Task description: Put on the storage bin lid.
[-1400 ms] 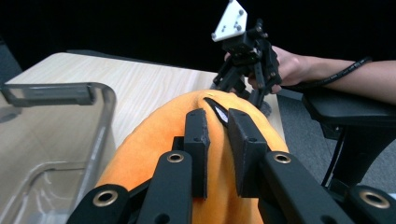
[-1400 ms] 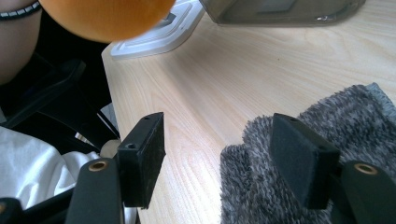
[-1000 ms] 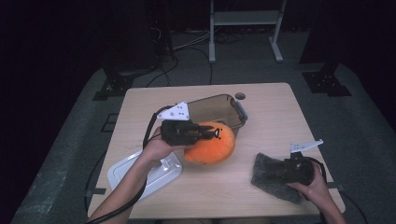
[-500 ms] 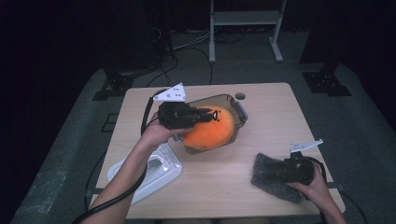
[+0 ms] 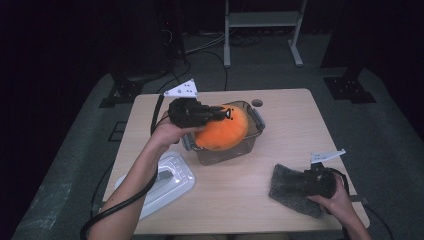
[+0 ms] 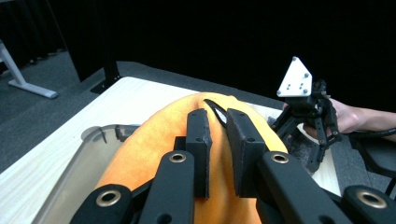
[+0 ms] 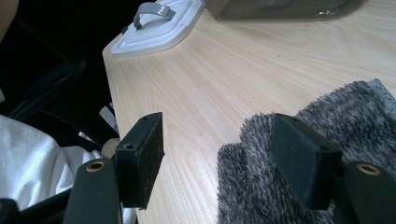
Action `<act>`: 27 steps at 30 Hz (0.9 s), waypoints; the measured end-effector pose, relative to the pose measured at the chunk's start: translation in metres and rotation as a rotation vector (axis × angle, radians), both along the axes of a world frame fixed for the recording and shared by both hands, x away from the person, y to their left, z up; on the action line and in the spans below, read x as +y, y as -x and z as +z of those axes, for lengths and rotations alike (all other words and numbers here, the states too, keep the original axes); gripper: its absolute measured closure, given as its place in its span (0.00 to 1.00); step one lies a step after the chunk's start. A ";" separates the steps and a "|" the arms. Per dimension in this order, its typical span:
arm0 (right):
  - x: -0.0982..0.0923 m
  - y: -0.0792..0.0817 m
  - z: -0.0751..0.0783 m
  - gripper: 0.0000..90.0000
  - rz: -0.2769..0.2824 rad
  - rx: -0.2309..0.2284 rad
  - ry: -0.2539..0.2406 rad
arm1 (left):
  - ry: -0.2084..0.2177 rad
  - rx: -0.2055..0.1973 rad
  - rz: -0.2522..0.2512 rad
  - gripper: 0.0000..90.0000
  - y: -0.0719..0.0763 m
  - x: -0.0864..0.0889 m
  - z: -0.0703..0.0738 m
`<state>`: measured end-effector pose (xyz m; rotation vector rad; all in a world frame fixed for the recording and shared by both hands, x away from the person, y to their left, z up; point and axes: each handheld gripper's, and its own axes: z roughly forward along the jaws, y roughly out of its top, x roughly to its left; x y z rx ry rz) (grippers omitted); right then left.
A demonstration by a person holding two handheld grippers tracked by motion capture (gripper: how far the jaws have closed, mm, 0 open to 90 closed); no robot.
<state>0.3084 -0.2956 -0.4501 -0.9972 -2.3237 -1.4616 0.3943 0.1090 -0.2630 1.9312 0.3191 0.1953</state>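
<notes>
My left gripper [image 5: 225, 114] is shut on a round orange plush toy [image 5: 222, 132] and holds it over a clear plastic container [image 5: 227, 155], with the toy's underside inside the rim. In the left gripper view its pads [image 6: 198, 140] pinch a fold of the orange plush toy [image 6: 154, 140] above the container [image 6: 74, 172]. My right gripper [image 5: 299, 184] stays low at the table's front right, open. Its jaws straddle the edge of a grey fuzzy cloth [image 7: 355, 112] without pressing on it.
The container's white lid [image 5: 165, 182] with a grey handle lies at the front left, partly off the wooden table [image 5: 295, 125]. The grey cloth [image 5: 290, 187] lies near the front right edge. A dark floor with stands and cables surrounds the table.
The left gripper has carried the orange toy up and away from me, from the table beside the lid to over the container. The right gripper and the cloth have stayed put.
</notes>
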 end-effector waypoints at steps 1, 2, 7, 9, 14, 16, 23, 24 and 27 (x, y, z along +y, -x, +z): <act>0.000 0.000 0.000 0.37 0.000 0.000 0.000 | -0.003 -0.002 0.005 0.89 -0.003 0.001 0.001; 0.000 0.000 0.000 0.37 0.000 0.000 0.000 | -0.003 -0.002 0.005 0.89 -0.003 0.001 0.001; 0.000 -0.001 0.001 0.37 -0.001 -0.005 -0.003 | 0.000 -0.004 0.027 0.89 -0.014 0.005 0.004; 0.000 -0.001 0.001 0.37 0.000 -0.006 -0.002 | 0.006 -0.004 0.021 0.89 -0.016 0.006 0.004; 0.000 -0.001 0.000 0.37 0.000 -0.003 -0.003 | 0.018 0.005 0.023 0.89 -0.025 0.009 0.004; 0.000 -0.001 0.000 0.37 -0.001 -0.001 -0.004 | 0.011 0.005 0.028 0.89 -0.027 0.010 0.004; 0.002 -0.002 0.001 0.37 0.000 -0.003 -0.012 | 0.001 -0.002 0.040 0.89 -0.039 0.013 0.004; 0.002 -0.002 0.001 0.37 0.000 -0.005 -0.015 | -0.009 -0.005 0.039 0.89 -0.040 0.013 0.004; 0.002 -0.002 0.000 0.37 0.003 -0.002 -0.013 | -0.006 0.000 0.042 0.89 -0.045 0.014 0.002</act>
